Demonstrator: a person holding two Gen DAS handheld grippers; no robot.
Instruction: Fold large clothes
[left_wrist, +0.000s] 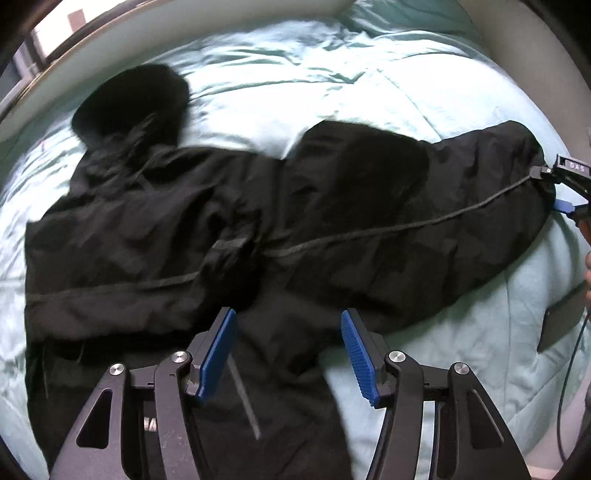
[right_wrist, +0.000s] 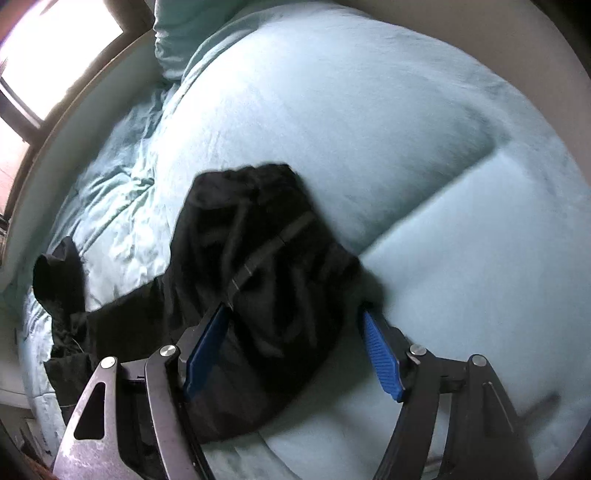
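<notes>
pale blue bedding (left_wrist: 424, 85) under black coat (left_wrist: 184, 229), left hand-held gripper (left_wrist: 288, 325) and right hand-held gripper (right_wrist: 295, 314) both wide open, empty

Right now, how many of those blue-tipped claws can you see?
2: the left claw hangs open over the black coat; the right claw is at its far end.

**Black coat spread on the bed**

A large black coat (left_wrist: 236, 229) lies spread flat and rumpled across the pale green comforter (left_wrist: 369, 85). Its furry hood (left_wrist: 133, 99) points toward the comforter's far side. A thin cord (left_wrist: 406, 225) runs along the coat's length. One end (right_wrist: 258, 236) lies bunched and creased on the comforter.
</notes>
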